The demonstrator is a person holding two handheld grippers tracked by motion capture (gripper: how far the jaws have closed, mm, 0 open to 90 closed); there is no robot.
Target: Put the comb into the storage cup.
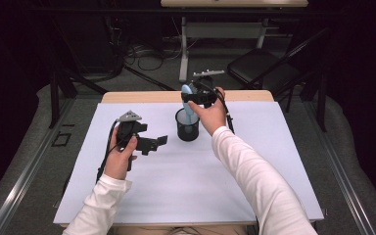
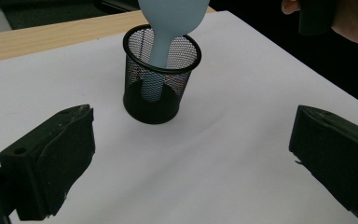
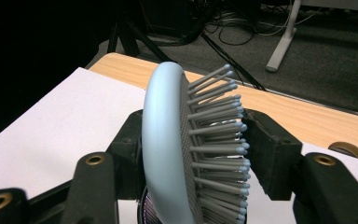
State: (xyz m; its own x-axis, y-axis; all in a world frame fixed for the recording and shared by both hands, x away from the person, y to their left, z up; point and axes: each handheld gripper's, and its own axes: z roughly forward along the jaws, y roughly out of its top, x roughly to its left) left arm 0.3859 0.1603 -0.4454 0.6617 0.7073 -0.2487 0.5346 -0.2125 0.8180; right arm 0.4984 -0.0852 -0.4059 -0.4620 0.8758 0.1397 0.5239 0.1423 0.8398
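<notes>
Hiding hairbrush handle (image 2: 153, 79): mesh cup (image 2: 161, 100).

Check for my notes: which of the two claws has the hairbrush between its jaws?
The right claw, above the mesh cup, brackets the hairbrush; the left claw is empty.

A wooden worktop (image 1: 127, 96) is seen, its far edge left bare. Nearly all of it is covered by a white sheet (image 1: 176, 181), laid flat. One black mesh cup (image 1: 187, 125) is stood upright directly on the sheet, toward the far middle of the surface.
</notes>
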